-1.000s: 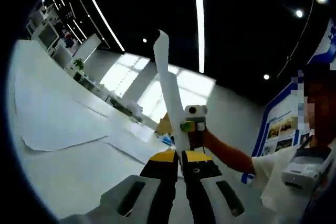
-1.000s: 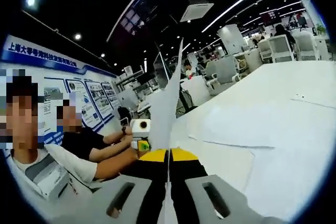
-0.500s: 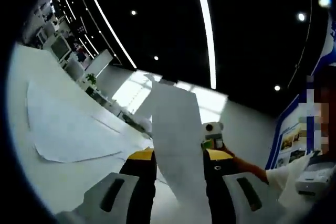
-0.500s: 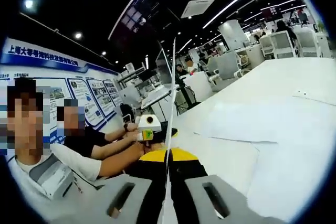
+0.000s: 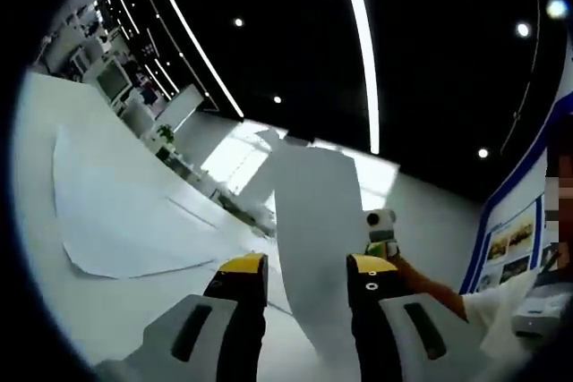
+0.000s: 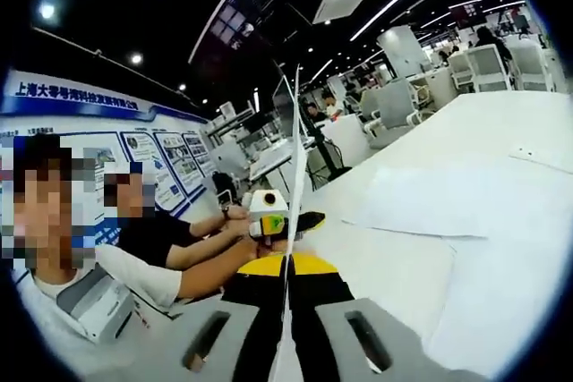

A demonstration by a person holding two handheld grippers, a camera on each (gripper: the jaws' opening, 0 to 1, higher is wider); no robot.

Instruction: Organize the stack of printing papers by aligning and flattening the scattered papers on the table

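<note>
In the right gripper view the right gripper (image 6: 286, 267) is clamped on a sheet (image 6: 291, 185), seen edge-on and rising upright between its closed jaws. In the left gripper view the left gripper (image 5: 307, 267) stands with jaws apart, the same sheet (image 5: 318, 239) passing between them, broad face showing. Beyond, more papers (image 5: 125, 212) lie flat and overlapping on the white table (image 5: 54, 310). No containers are visible. Far off, desks (image 6: 483, 64) and ceiling lights (image 5: 363, 42).
</note>
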